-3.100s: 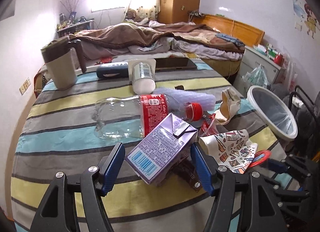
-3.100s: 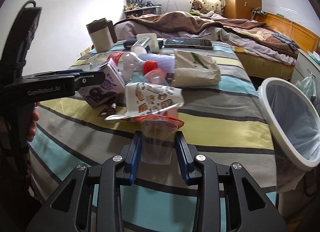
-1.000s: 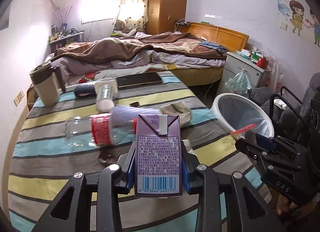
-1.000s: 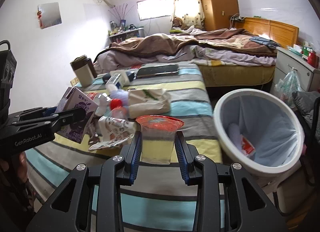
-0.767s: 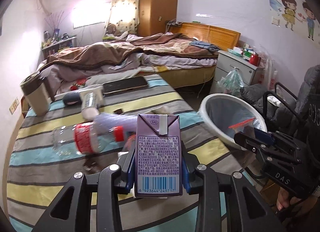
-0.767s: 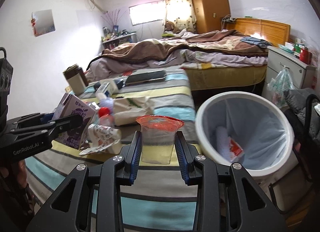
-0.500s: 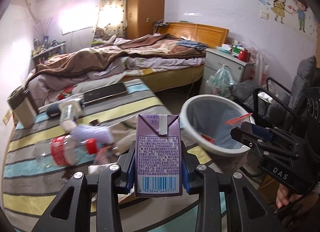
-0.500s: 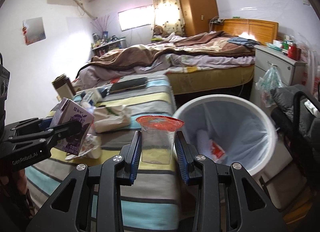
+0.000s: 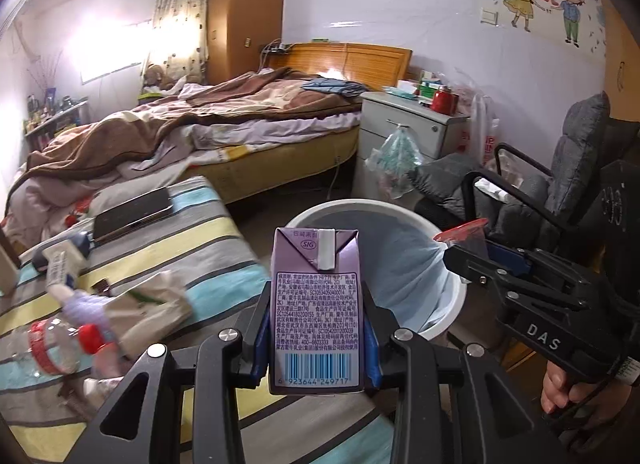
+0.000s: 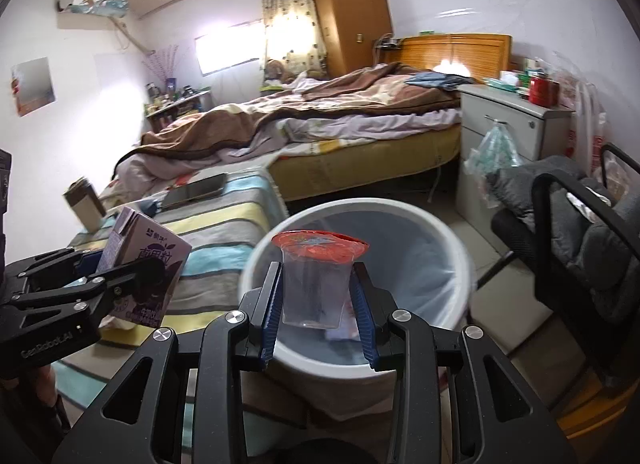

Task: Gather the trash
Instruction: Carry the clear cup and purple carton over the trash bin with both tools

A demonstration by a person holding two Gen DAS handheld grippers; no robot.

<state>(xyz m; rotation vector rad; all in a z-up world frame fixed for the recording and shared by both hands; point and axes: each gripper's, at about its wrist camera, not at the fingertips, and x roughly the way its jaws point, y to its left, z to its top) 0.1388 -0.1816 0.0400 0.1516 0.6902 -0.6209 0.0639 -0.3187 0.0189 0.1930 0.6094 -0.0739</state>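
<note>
Claws grip carton (image 9: 316, 312) and cup (image 10: 315, 284) — bin (image 10: 452, 248) ahead.

"SIG", 6923644249717 on purple carton (image 9: 316, 304)

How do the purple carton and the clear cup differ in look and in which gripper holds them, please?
The carton is an opaque purple box printed with text and a barcode; the cup is see-through with a red foil lid. The carton sits clamped in the left gripper, the cup in the right gripper. Both are held upright by their sides, near the white bin.
</note>
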